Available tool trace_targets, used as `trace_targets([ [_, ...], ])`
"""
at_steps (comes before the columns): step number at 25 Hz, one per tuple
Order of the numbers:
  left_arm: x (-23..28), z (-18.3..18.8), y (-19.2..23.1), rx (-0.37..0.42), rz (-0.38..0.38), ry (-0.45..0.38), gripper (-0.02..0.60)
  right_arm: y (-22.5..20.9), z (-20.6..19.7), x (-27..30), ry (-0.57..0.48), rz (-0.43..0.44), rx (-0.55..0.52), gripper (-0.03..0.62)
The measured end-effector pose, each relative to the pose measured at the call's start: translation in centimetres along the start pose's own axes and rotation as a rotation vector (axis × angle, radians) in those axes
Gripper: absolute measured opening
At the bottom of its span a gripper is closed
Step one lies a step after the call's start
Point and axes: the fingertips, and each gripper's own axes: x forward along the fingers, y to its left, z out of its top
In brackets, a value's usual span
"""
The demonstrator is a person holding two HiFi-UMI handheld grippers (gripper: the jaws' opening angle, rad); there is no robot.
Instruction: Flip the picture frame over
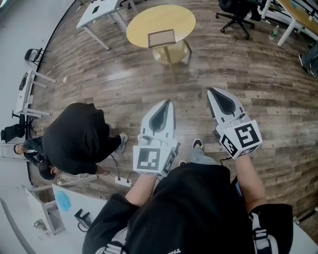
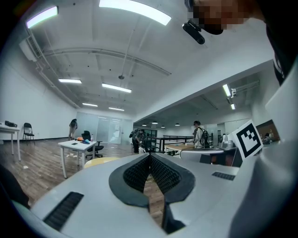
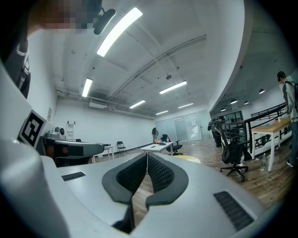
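— Black-clad person (image 1: pixel 77 136) at the far left: position?

— Crouched on the wooden floor (image 1: pixel 258 89), beside a white cabinet (image 1: pixel 47 211), well apart from the round desk.

— Left tool: state?

— The left tool (image 1: pixel 167 102) is held level over the floor. Its jaws are fully together, with the ribbed pads (image 2: pixel 137 174) meeting at the tips. Nothing sits between them.

— Picture frame: location?

— The picture frame (image 1: pixel 162 38) lies flat on the yellow round desk (image 1: pixel 144 20). It is at the desk edge nearest the tools, roughly centred along that edge. Neither tool touches the frame, and both are well apart from the desk.

— Right tool: state?

— The right tool (image 1: pixel 209 91) is also level and beside the left one. Its jaws are closed, the pads (image 3: pixel 160 174) touch at the tips, and nothing is gripped. Its marker cube (image 1: pixel 241 138) faces upward.

— Items further right?

— A black office chair (image 1: pixel 237 12) stands on the floor beyond the desk's right edge.
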Motion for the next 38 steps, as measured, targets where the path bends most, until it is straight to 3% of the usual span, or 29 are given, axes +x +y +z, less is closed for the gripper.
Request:
trace_targets([
  [6,5.0,0.1,0.3,-0.007,0.017,0.014,0.026,-5.0,0.3,3.0,-0.015,0.001,0.021,0.020],
  [17,11.2,0.0,4.7,0.022,0.014,0.017,0.026,-8.2,-0.1,9.6,-0.011,0.008,0.029,0.020],
  [23,16.7,-0.2,10.3,-0.014,0.016,0.040,0.026,-10.4,-0.6,16.6,0.014,-0.013,0.013,0.020],
  [29,22.4,0.5,17.1,-0.024,-0.007,0.008,0.026,-12.0,-0.2,25.2,0.045,-0.006,-0.021,0.020],
  [38,26.9,0.3,26.2,-0.059,0.013,0.013,0.026,-11.9,-0.8,34.9,0.092,0.020,-0.104,0.020],
])
